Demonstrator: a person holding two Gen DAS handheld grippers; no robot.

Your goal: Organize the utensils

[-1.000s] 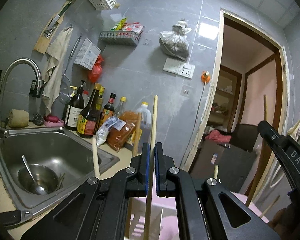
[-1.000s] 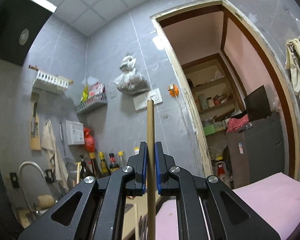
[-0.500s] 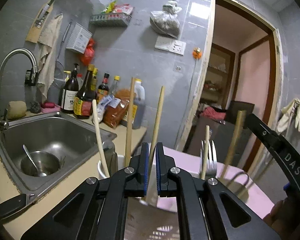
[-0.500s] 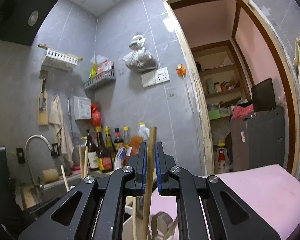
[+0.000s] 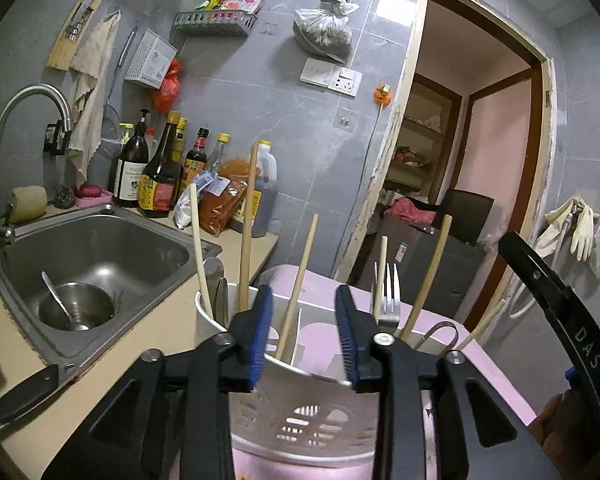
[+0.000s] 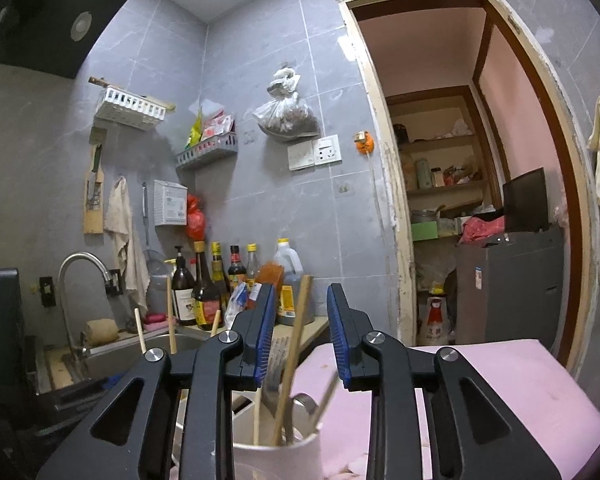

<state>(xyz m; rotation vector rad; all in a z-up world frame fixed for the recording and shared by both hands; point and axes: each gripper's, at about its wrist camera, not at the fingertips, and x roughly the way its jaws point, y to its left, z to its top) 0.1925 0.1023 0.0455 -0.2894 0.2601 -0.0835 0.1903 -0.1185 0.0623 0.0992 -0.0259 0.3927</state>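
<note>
The left tongs [image 5: 302, 332] are opening, their blue pads apart; a wooden chopstick [image 5: 298, 284] stands between them untouched, leaning in the white slotted utensil holder [image 5: 296, 416] just below. The right tongs [image 6: 300, 336] are opening too, and another chopstick [image 6: 294, 354] leans free between their pads, its foot in the same holder [image 6: 276, 460]. More chopsticks and a metal fork [image 5: 389, 300] stand in the holder, the fork right of the left tongs. The holder sits at the near edge of a pink-covered surface [image 5: 324, 280], beside the worktop [image 5: 112, 392]. To the left lies the steel sink [image 5: 100, 248], with a bowl [image 5: 76, 310] and spoon inside. Sauce bottles [image 5: 160, 176] line the far wall.
</note>
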